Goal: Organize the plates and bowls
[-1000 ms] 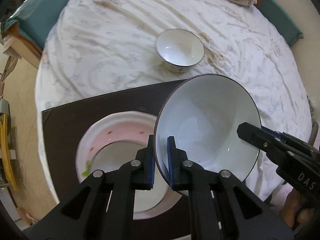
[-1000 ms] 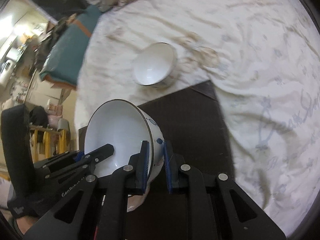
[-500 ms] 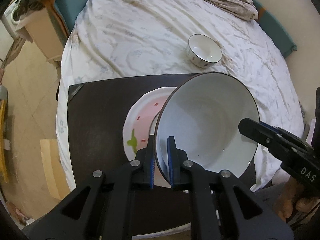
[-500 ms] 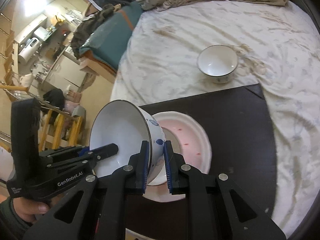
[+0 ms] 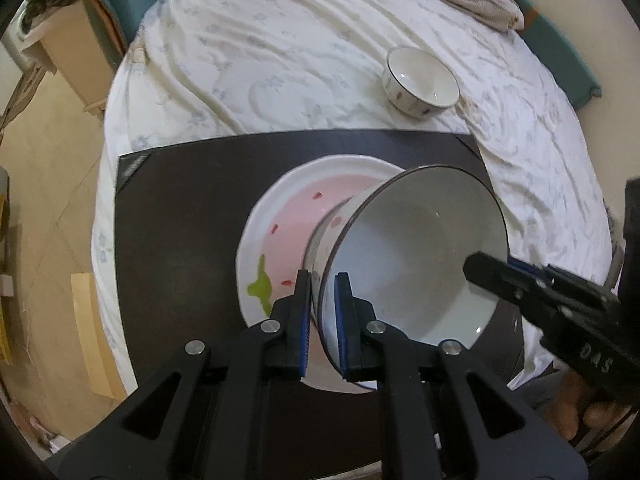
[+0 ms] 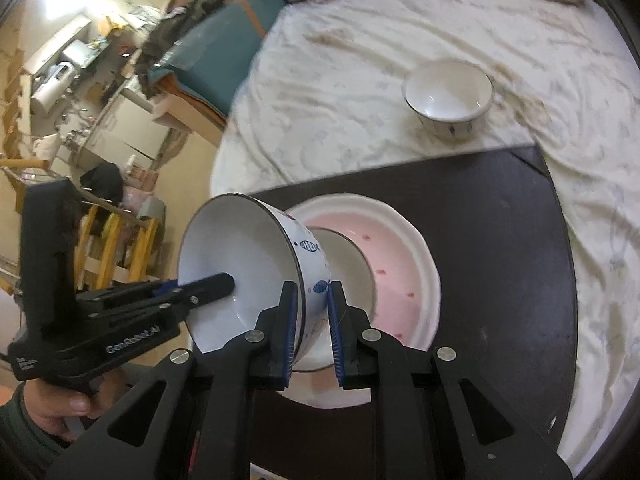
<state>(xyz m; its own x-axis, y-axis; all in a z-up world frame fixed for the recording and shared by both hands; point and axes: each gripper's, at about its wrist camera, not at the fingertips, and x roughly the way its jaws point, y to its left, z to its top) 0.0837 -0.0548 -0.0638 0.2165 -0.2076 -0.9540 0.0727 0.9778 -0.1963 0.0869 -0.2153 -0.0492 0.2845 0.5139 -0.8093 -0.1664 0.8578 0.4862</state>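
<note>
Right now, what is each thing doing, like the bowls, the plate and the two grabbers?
Big bowl: tilted, gripped at both sides of its rim, above the plate.
Plate: flat on the dark board, empty.
Small bowl: upright on the bedsheet, empty.
Left gripper: jaws shut on the big bowl's rim.
Right gripper: jaws shut on the big bowl's rim.

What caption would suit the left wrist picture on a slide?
Two tools grip a white bowl by its rim above a pink plate on a dark board.
</note>
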